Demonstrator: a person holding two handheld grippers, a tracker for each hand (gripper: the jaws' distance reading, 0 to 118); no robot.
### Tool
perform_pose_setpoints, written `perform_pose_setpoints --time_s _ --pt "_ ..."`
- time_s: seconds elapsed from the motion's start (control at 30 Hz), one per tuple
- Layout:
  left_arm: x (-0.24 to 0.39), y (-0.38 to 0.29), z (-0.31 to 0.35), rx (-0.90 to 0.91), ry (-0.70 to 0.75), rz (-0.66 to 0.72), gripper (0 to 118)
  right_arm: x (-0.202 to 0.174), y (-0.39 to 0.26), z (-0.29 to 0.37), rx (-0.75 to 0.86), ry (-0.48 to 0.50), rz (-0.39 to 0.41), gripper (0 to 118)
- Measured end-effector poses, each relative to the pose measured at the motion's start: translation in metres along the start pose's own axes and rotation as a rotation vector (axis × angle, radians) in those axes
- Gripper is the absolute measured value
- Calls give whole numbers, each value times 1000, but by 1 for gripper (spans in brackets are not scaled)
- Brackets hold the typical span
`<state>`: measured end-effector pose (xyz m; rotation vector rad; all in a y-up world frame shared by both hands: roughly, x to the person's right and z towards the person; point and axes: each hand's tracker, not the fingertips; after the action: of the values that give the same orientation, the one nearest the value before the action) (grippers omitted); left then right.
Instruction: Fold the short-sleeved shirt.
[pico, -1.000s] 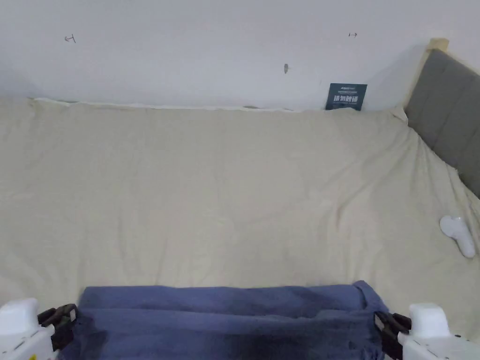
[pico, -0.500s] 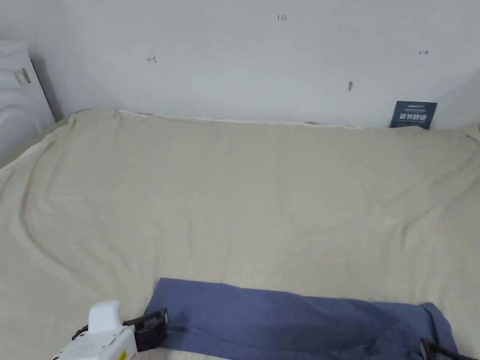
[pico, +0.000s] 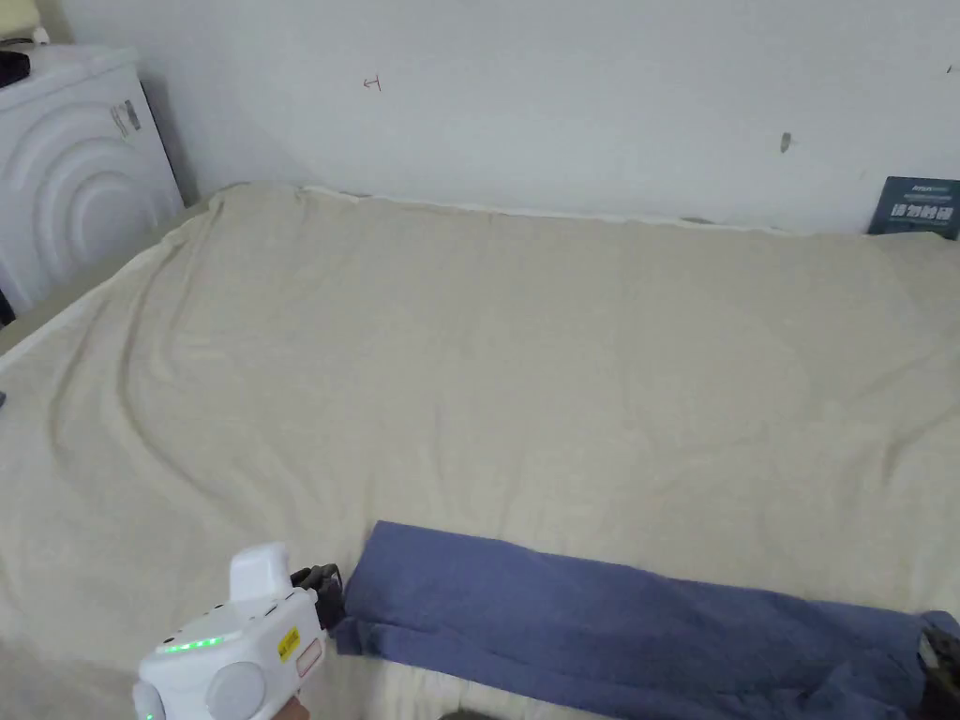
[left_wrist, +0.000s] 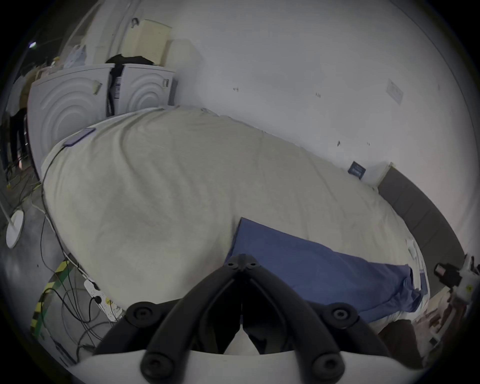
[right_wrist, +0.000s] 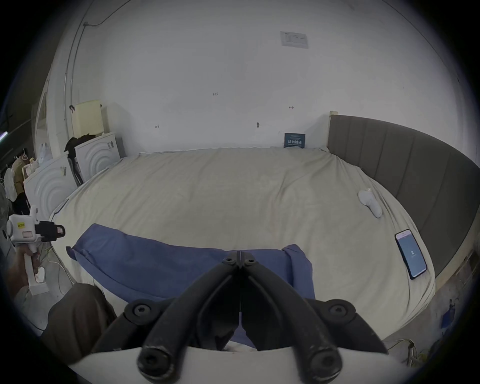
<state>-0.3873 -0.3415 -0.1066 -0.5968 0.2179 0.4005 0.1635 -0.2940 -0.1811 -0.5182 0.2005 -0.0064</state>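
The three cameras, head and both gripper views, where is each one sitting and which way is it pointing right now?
Head view: above the bed's near edge, facing the wall, left gripper low left by the blue shirt.
Left gripper view: rides the left gripper at the shirt's end, looking along it to the right gripper.
Right gripper view: rides the right gripper, facing the wall, a hand at left.
All share the shirt.

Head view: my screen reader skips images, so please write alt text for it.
A blue shirt, folded into a long strip, lies across the near edge of a beige bed. The left gripper sits at its left end; a white wall is behind.
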Motion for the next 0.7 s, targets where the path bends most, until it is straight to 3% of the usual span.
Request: perform_pose_setpoints --time_s 0.07,0.1,0.13,0.2,0.4,0.43,0.5,0.53,0.57,0.6,0.67,0.7 --pt "1 3 -15 -46 -23 -17 3 -1 0 -4 -10 7 -6 0" --pt "3 3 -22 -46 0 -39 20 1 0 -6 -11 13 -12 0" --pt "8 4 -25 -47 6 -50 45 2 1 -8 -10 15 -17 0" --pt "12 9 -39 -106 -7 -66 117 1 -1 -10 -16 20 -27 0" --pt "13 -2 -82 -121 234 -182 116 3 -3 -9 -23 13 -23 0" --pt "11 -3 -89 -160 198 -173 114 3 -5 -9 -24 13 -24 0" --pt "12 -10 -100 -291 156 -126 90 8 -5 -10 -23 9 -40 0" --pt "17 -11 -97 -299 156 -134 90 10 -5 -10 -23 4 -47 0" --pt "30 -20 -89 -204 262 -235 88 10 -5 -11 -23 -4 -55 0" --pt "38 -26 -81 -167 217 -270 80 12 -5 -10 -19 -10 -62 0" --pt "47 -38 -84 -186 206 -355 38 12 -3 -6 -10 -27 -55 0" --pt "56 -44 -83 -194 152 -424 7 10 -2 -6 -9 -26 -43 0"
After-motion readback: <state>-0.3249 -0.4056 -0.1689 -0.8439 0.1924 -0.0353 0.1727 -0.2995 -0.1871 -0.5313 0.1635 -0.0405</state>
